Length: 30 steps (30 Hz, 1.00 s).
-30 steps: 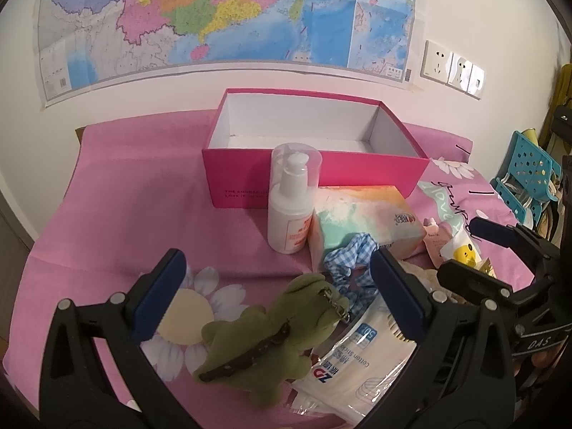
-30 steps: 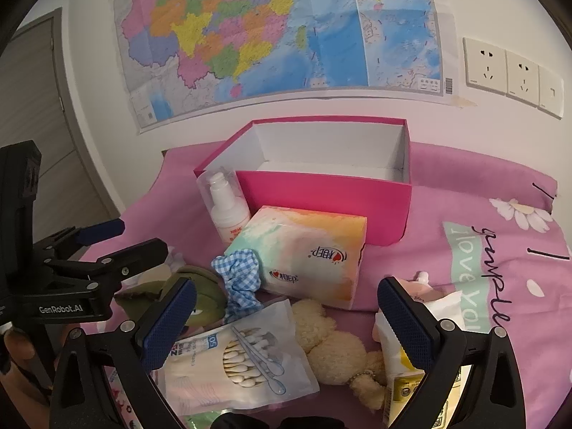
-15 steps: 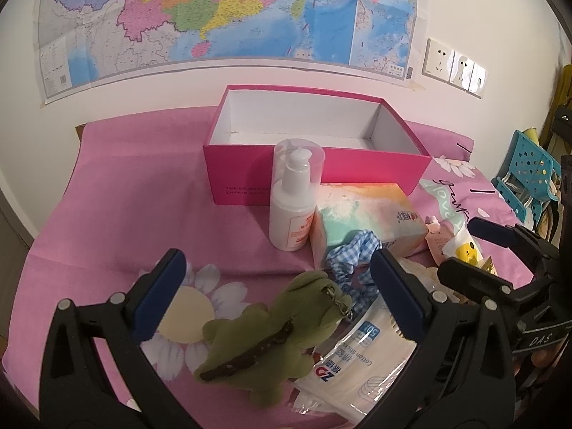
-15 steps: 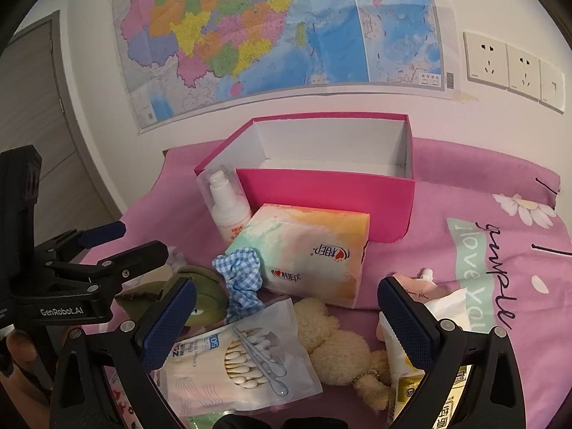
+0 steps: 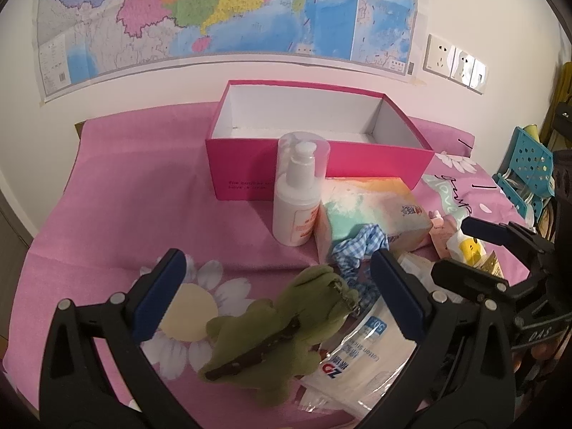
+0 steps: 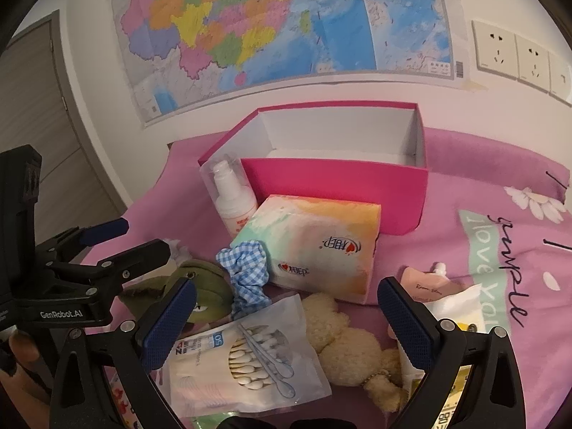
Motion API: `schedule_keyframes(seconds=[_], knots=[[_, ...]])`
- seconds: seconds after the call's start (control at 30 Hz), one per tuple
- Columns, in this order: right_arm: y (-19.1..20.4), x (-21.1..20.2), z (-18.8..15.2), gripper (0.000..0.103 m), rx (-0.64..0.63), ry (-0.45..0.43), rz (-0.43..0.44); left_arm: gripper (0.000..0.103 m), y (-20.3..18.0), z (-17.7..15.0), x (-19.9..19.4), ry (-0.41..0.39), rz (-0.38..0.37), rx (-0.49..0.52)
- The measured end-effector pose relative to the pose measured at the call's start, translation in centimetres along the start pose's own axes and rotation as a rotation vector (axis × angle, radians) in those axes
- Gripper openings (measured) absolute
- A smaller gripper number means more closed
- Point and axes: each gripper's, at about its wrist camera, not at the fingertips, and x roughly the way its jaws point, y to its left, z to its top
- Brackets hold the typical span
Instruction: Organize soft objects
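Left wrist view: left tool [image 5: 273, 295] jaws spread wide, nothing between the pads. Green plush dinosaur [image 5: 282, 329] lies low centre of frame, between and just ahead of the two fingers, on the pink cloth [image 5: 125, 196]. Behind it, a white pump bottle [image 5: 298, 200] stands upright before the open pink box [image 5: 321, 150].

Right wrist view: right tool [image 6: 282, 321] jaws also wide apart, holding nothing. Between its fingers, a cotton swab bag [image 6: 246, 354] printed "ZD" and "50", then a cream plush bear [image 6: 350, 343] to its right. Blue gingham scrunchie [image 6: 246, 268] rests against the tissue pack [image 6: 314, 246]; its red logo is unreadable. Cloth at right reads "love you".
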Motion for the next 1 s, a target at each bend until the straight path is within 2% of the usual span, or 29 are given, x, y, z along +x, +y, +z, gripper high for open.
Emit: schedule_keyframes(seconds=[0.27,0.33,0.53,0.73,0.83,1.0], knots=[[0.9,1.7,0.5,0.1,-0.034,0.047,0.07,0.103,2.5,-1.5,0.4,0.052,-0.059,-0.021],[1.3,2.5,0.7,0.092,-0.045,0.077,0.097,0.103,2.8,-1.9,0.5,0.068,-0.078,-0.013],[2.2,4.2,1.1,0.078,-0.069,0.131,0.128,0.098,2.5,-2.8,1.2,0.113,-0.132,0.017],[2.1,3.0,0.7,0.076,-0.062,0.132,0.188,0.098,2.8,-3.5,1.4,0.142,-0.166,0.022],[2.2,2.6,0.3,0.076,-0.078,0.14,0.166,0.098,3.4,-3.8,0.8,0.143,-0.202,0.002],[-0.9,2.4,-0.4,0.076,-0.015,0.175,0.062,0.098,2.2,-4.6,-0.9,0.147,-0.289,0.06]])
